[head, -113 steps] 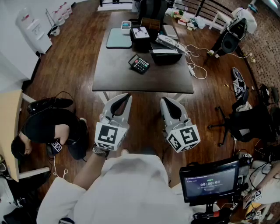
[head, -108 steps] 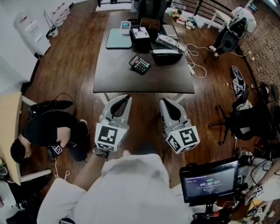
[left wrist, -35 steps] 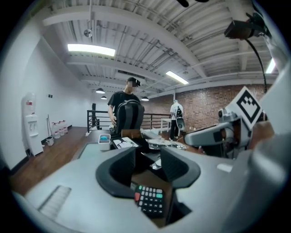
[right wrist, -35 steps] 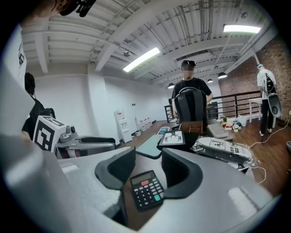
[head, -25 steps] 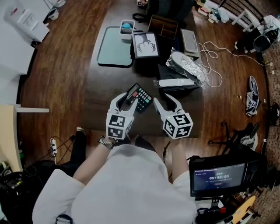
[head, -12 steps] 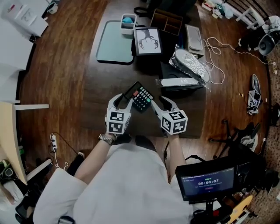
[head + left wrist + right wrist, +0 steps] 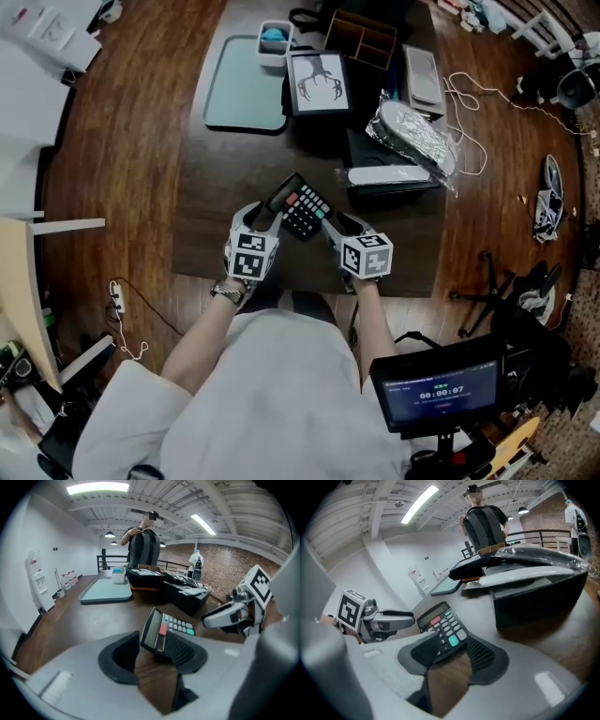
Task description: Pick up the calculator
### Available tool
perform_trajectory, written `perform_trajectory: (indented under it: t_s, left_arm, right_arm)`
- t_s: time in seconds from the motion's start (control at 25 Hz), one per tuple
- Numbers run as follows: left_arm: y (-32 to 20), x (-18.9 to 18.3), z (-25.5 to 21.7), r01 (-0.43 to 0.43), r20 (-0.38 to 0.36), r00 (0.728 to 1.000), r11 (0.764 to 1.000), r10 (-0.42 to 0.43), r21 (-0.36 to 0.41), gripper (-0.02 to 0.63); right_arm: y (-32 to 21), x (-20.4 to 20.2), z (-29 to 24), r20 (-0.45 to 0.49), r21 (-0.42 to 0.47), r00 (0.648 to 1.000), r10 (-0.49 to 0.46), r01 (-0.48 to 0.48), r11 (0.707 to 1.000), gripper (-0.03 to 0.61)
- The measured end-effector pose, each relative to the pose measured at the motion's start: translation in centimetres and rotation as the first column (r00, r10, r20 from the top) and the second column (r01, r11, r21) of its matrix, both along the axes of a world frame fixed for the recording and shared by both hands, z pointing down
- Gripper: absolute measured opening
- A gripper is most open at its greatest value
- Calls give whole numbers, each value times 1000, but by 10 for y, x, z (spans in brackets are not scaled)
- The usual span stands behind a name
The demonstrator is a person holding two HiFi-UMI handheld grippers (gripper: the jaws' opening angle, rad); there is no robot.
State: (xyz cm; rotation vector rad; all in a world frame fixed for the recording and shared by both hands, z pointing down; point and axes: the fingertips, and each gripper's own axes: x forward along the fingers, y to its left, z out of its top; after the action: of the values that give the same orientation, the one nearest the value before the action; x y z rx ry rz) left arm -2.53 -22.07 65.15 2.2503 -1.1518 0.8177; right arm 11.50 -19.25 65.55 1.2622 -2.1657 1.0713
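Observation:
The black calculator [image 7: 298, 206] with grey, red and green keys lies slantwise near the front edge of the dark table [image 7: 216, 234]. My left gripper [image 7: 263, 217] is at its left end and my right gripper [image 7: 330, 223] at its right end, both pointing down at it. In the left gripper view the display end [image 7: 157, 632] reaches in over the right pad [image 7: 190, 654], with bare table in the gap; that left gripper [image 7: 154, 657] is open. In the right gripper view the key end [image 7: 445, 629] overlaps the left pad [image 7: 417, 653]; the right gripper [image 7: 451, 657] is open too.
A teal tray [image 7: 246, 89], a small tub [image 7: 274, 39], a framed antler picture [image 7: 319, 82], a wooden organiser [image 7: 364, 37] and a black box [image 7: 375, 187] with a white bar and a foil-wrapped bundle [image 7: 417, 131] stand behind. A person [image 7: 143, 543] stands at the far end.
Both grippers have sunk toward the table and tipped down, closing in on the two ends of the calculator. Several seconds ago they hung short of the table.

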Motion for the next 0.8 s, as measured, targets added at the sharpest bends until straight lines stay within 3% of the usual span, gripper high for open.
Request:
perform_trajectory:
  t_s: [0.52,0.8]
  left_arm:
    - [2,2,16,-6,-12,1000,998,5,-65,196]
    - [16,2,28,43,-34,998,992,-47,-122,210]
  right_arm:
    - [-31,-3,12,19,-16,999,-35,36,999,173]
    - [-37,-27,20,65,-77,967,-245,249,965,176]
